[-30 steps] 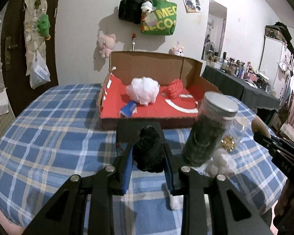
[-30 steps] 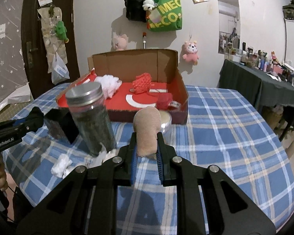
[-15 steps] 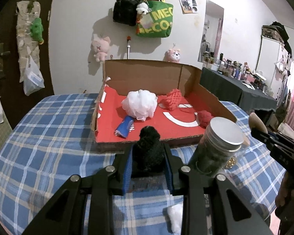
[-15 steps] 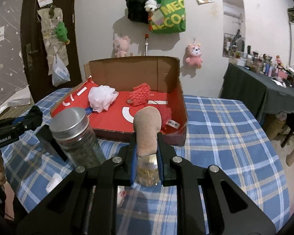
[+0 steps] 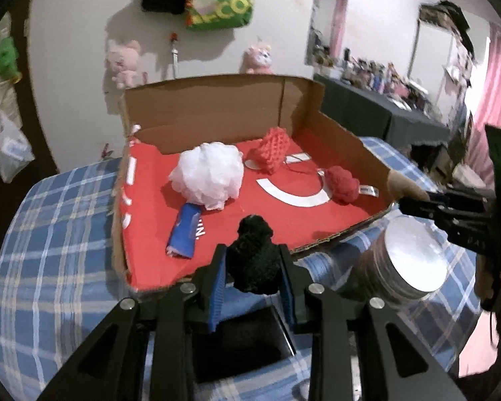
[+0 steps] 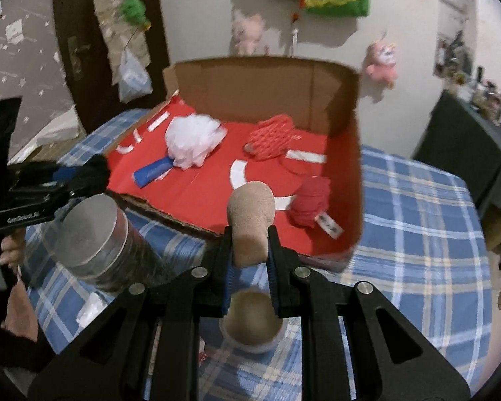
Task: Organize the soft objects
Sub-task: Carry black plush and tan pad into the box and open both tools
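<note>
Both grippers have lifted and swung forward over the last second: the near wall of the cardboard box, which stood well ahead of the jaws, now lies right under their tips, and the metal-lidded jar has dropped from in front of the jaws to below and beside them.

The left gripper has its jaws narrow, pinching a black knitted soft piece that hangs just over the box's front edge. The right gripper is likewise clamped on a tan plush piece, its rounded top poking out past the jaws above the red box floor. Directly below the right jaws sits a small clear tub on the plaid worktop.

Ahead of the jaws, already lying in the box — a white mesh pouf, a blue roll touching it, a red knitted pad and a red ball of yarn-like fabric.

Judging by this, both carries are nearly done; what remains looks like a short reach forward and a release onto bare red floor — the left piece near the blue roll, the right one beside the red ball.
</note>
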Tool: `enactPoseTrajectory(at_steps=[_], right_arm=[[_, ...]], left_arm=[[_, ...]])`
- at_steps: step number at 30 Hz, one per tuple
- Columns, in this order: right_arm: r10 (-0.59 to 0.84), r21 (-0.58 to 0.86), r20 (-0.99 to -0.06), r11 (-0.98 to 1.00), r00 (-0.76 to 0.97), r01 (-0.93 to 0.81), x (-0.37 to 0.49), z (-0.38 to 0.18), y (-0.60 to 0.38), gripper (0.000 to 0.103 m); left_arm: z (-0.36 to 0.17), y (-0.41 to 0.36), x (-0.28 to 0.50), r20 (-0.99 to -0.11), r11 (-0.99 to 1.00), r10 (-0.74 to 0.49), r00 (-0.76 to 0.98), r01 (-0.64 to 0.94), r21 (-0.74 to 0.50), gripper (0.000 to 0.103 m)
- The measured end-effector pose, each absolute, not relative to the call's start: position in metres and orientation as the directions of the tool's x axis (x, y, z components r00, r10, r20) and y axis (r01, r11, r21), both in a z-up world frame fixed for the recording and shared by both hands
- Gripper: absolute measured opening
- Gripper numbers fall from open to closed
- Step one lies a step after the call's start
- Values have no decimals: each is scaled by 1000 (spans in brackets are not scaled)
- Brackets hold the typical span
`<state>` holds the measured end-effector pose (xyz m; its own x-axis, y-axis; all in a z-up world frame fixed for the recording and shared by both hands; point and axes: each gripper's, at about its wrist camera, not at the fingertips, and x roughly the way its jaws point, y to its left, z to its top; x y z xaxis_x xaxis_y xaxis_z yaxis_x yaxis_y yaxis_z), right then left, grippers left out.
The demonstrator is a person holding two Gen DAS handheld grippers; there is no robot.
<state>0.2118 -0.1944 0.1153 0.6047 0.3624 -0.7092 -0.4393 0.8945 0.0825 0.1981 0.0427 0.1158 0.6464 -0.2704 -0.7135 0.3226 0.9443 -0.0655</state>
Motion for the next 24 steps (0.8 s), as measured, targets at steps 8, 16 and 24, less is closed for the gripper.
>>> enactPoseTrajectory(at_steps=[8, 16, 24], right_arm=[[373, 113, -827, 843, 420, -526, 270, 112, -172, 16], [290, 93, -919, 817, 267, -569, 321, 87, -149, 16], [218, 57, -950, 823, 222, -565, 344, 68, -141, 18]], left_arm=[[109, 39, 250, -804, 917, -293, 517, 390, -83, 31], [87, 28, 300, -883, 906, -261, 391, 415, -83, 31], [64, 19, 322, -932, 903, -215, 291, 422, -76, 31]])
